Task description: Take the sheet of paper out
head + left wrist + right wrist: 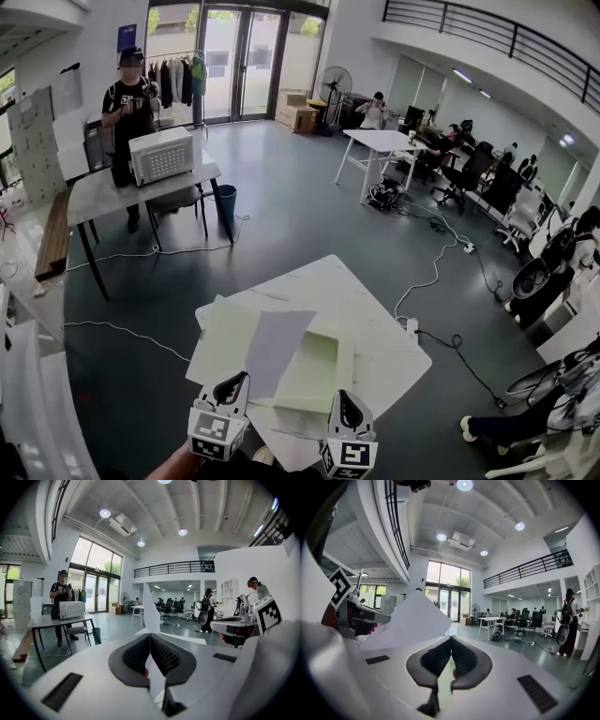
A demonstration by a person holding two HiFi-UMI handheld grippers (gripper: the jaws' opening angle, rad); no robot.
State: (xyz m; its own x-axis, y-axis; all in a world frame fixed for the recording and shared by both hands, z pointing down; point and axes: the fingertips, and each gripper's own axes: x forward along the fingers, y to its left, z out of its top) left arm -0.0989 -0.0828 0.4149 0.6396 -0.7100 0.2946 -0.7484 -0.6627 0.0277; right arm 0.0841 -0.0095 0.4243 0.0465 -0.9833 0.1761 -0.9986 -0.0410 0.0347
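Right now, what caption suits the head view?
Left tongs hold a thin white sheet of paper above a pale green folder pinched by the right tongs on a white table.

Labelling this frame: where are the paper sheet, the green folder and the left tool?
paper sheet (278,342): head view, sheet's middle.
green folder (314,372): head view, bare cover.
left tool (236,380): head view, between fingertips.

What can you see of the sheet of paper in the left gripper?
The sheet is a plain, blank, white-grey rectangle, thin and uncreased. The left gripper is shut on its near end, holding it lifted and tilted over the pale green folder. In the left gripper view it shows edge-on, rising straight up from the jaws. In the right gripper view its flat face slants upward. Whether its far end touches the folder can't be told.
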